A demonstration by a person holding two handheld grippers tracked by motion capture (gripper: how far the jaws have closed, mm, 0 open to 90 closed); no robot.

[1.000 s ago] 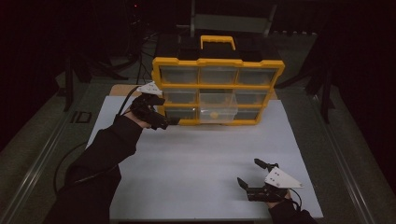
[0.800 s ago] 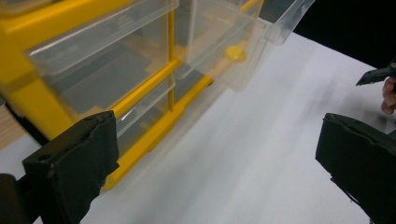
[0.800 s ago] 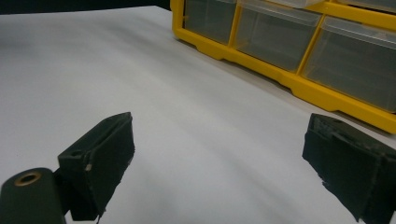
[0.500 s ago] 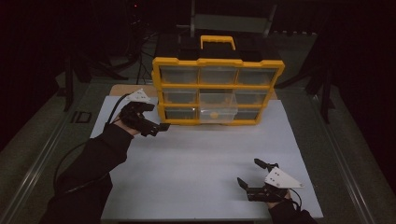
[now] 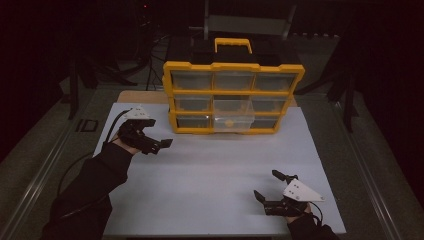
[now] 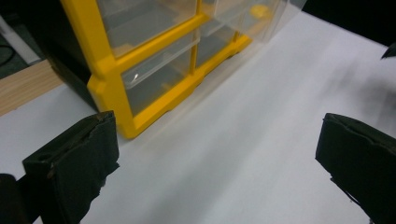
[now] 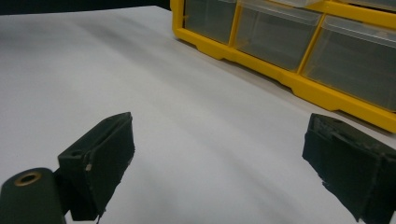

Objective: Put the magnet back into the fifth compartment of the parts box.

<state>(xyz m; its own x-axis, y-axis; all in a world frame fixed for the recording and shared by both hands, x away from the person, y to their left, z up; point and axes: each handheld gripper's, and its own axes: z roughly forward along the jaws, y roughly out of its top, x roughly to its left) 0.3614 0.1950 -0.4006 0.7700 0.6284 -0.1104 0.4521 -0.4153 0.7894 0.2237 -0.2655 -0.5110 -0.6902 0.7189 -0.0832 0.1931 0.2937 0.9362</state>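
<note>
Nine clear drawers in yellow organizer (image 5: 233, 80), middle drawer (image 5: 233, 115) pulled out, both grippers' fingers apart

Dim overall, the surroundings sink into black while the white rectangular surface (image 5: 215, 165) catches soft overhead light, slightly blurred.

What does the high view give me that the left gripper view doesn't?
High view: the organizer's black top with its yellow handle, all nine drawers, the pulled-out middle drawer in full, and the right gripper, open near the sheet's front edge.
Left gripper view: the left gripper up close, its jaws wide apart with nothing between them, over bare white sheet, and a wooden strip beside the sheet.
Both: the yellow organizer, the protruding drawer and the sheet.
</note>
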